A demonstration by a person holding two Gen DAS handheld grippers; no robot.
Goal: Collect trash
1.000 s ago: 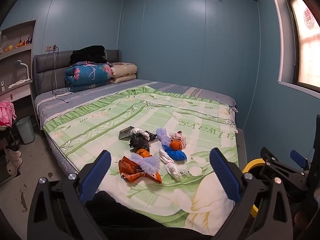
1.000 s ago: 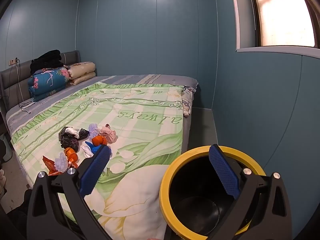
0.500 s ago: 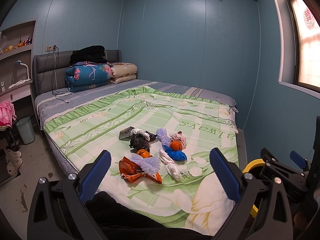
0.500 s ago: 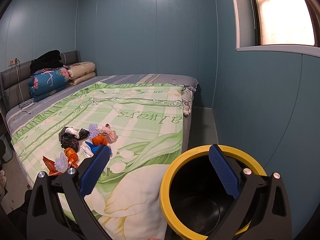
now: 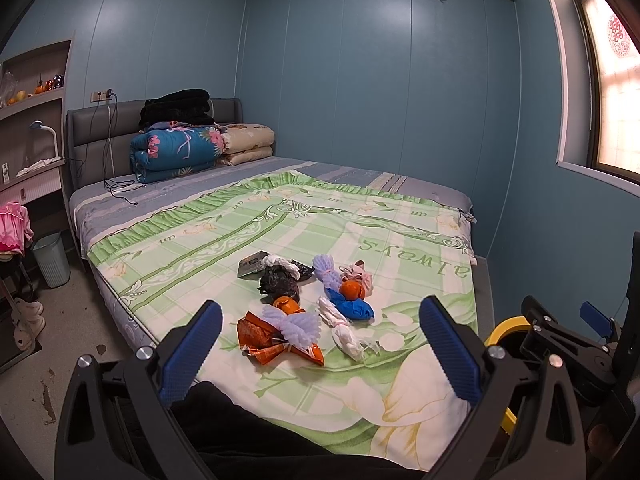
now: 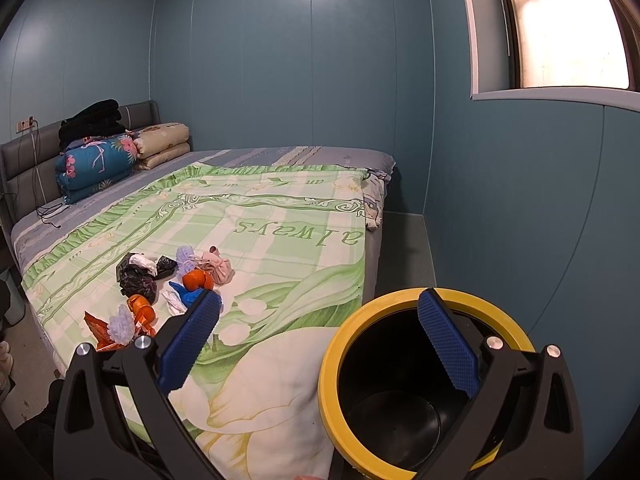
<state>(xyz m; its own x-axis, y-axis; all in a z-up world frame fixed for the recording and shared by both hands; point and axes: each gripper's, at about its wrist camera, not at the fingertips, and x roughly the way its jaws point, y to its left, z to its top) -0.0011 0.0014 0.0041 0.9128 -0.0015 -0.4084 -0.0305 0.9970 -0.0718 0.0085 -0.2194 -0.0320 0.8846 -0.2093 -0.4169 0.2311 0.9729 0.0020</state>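
Trash heap [image 5: 308, 300] on the green quilt of the bed [image 5: 400, 248], well short of the pillows, toward the foot end. Landmark for all places: the yellow-rimmed bin [image 6: 424, 384], standing on the floor hard against the bed's foot corner.

Left gripper [image 5: 318, 354]: jaws spread wide, nothing between them. Heap dead ahead, framed between the two blue pads. Nearest piece: orange foil wrapper [image 5: 260, 334] with a pale frilled foam net [image 5: 294, 324] over it, long axis running roughly across the jaw line, pointing toward the bin side. Beyond it, farther from the bin: black crumpled bag [image 5: 280, 284], blue wad [image 5: 354, 308], white twisted wrapper [image 5: 344, 334], orange peel [image 5: 352, 290].

Right gripper [image 6: 318, 338]: jaws likewise wide apart, empty. Bin mouth directly under and ahead, right pad over the opening; heap off beyond the left pad, away from the bin.

Judgement: left gripper the nearer one to the heap and square to it; right gripper nearer the bin. Bin interior dark, apparently empty, though the bottom is hard to read. Nothing collected yet, by the look of it. Next reach probably forward and down onto the orange wrapper; soft foil, likely to crumple and slide.
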